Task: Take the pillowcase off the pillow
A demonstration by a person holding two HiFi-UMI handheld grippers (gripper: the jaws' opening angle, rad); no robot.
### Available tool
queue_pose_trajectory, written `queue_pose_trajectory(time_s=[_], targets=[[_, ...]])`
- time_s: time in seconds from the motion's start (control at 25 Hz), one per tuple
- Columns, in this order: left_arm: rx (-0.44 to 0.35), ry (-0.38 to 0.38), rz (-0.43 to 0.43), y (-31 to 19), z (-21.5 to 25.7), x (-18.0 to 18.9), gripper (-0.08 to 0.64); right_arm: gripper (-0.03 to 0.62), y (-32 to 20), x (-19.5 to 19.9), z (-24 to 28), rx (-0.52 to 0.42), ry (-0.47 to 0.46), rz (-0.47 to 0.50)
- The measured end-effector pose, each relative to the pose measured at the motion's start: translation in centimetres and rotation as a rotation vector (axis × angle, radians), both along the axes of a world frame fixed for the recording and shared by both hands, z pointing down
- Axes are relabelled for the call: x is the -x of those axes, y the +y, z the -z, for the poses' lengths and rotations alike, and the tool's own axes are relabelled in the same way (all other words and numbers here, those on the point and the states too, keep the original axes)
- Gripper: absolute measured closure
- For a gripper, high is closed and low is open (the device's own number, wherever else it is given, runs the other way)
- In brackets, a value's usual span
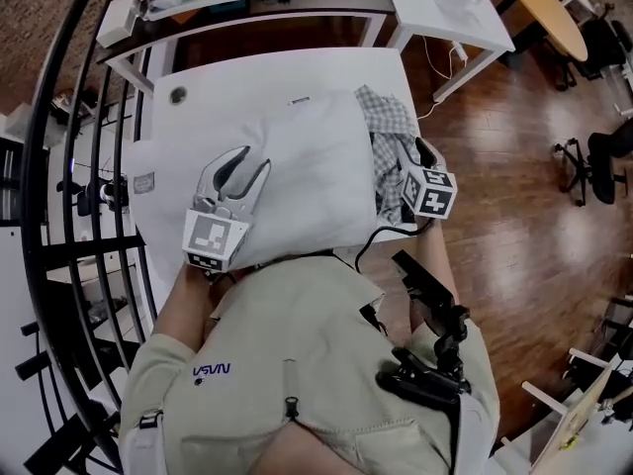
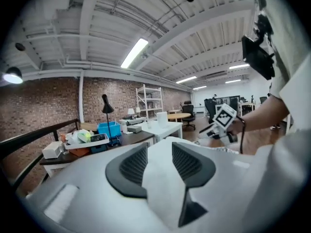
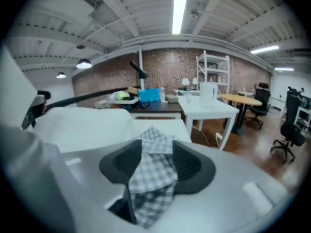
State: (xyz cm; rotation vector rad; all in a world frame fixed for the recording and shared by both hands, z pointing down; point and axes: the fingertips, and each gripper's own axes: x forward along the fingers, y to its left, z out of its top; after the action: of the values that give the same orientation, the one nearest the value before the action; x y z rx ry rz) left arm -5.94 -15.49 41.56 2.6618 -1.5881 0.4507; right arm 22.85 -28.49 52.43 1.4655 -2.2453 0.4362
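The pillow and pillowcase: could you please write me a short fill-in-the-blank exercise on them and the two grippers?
1. Between the right gripper's jaws lies the ____ pillowcase.
2. The left gripper's jaws stand around a fold of the ____ pillow.
3. In the head view, the pillowcase is bunched at the pillow's ____ end.
Missing words: checked; white; right.

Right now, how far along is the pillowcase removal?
Mostly done: the checked pillowcase is bunched at the right end of the white pillow, most of which lies bare. In hand: the right gripper has pillowcase cloth between its open jaws, and the left gripper has pillow fabric. Left, it seems: pulling the case fully clear.
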Motion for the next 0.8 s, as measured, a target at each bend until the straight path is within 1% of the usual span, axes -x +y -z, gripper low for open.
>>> queue_pose_trajectory(time_s=[0.04,0.08,0.12,0.2,0.24,0.32,0.4,0.44,0.48,0.56,0.6,0.64,0.68,0.72,0.76,0.8], targets=[[-0.019,0.025,0.043,0.5,0.9,1.3,0.391,0.394,1.9,1.7,1.6,-0.033,-0.032,0.054],[-0.019,0.05,0.095,1.0,1.0,2.9,0.375,0.386,3.8,3.6,2.6,-0.047,-0.053,0.114],[0.001,0.067,0.155,1.7,0.5,4.7,0.344,0.377,5.8,5.5,3.1,-0.044,-0.066,0.173],[0.083,0.071,0.283,3.7,-1.9,8.6,0.286,0.352,9.5,9.1,3.1,-0.011,-0.072,0.282],[0.13,0.063,0.354,5.2,-3.3,10.8,0.268,0.339,11.1,10.6,2.7,0.012,-0.06,0.332],[0.219,0.05,0.507,8.8,-6.1,15.4,0.243,0.308,13.3,13.0,1.0,0.065,0.006,0.409],[0.313,0.071,0.632,12.1,-9.1,19.0,0.213,0.305,14.1,14.0,-1.7,0.111,0.101,0.436],[0.351,0.098,0.667,13.2,-10.7,20.0,0.186,0.305,14.0,14.4,-3.0,0.123,0.139,0.435],[0.375,0.13,0.68,13.6,-12.1,20.5,0.159,0.305,13.7,14.7,-4.0,0.126,0.164,0.429],[0.385,0.179,0.663,12.8,-14.5,20.1,0.152,0.312,12.9,15.5,-4.9,0.108,0.191,0.404],[0.383,0.186,0.64,12.0,-15.2,19.7,0.163,0.327,12.5,15.9,-4.8,0.088,0.204,0.387],[0.382,0.186,0.613,11.1,-15.4,19.2,0.203,0.36,12.3,16.1,-4.4,0.061,0.219,0.369],[0.376,0.185,0.586,10.3,-15.1,18.8,0.274,0.42,12.1,16.3,-3.8,0.028,0.234,0.355],[0.361,0.189,0.562,9.7,-14.1,18.5,0.36,0.486,12.0,16.5,-2.9,-0.008,0.241,0.344],[0.334,0.204,0.541,9.2,-12.7,18.2,0.455,0.54,11.8,16.7,-1.8,-0.045,0.234,0.332],[0.3,0.233,0.521,8.9,-11.0,18.0,0.531,0.562,11.5,16.8,-0.5,-0.082,0.215,0.316]])
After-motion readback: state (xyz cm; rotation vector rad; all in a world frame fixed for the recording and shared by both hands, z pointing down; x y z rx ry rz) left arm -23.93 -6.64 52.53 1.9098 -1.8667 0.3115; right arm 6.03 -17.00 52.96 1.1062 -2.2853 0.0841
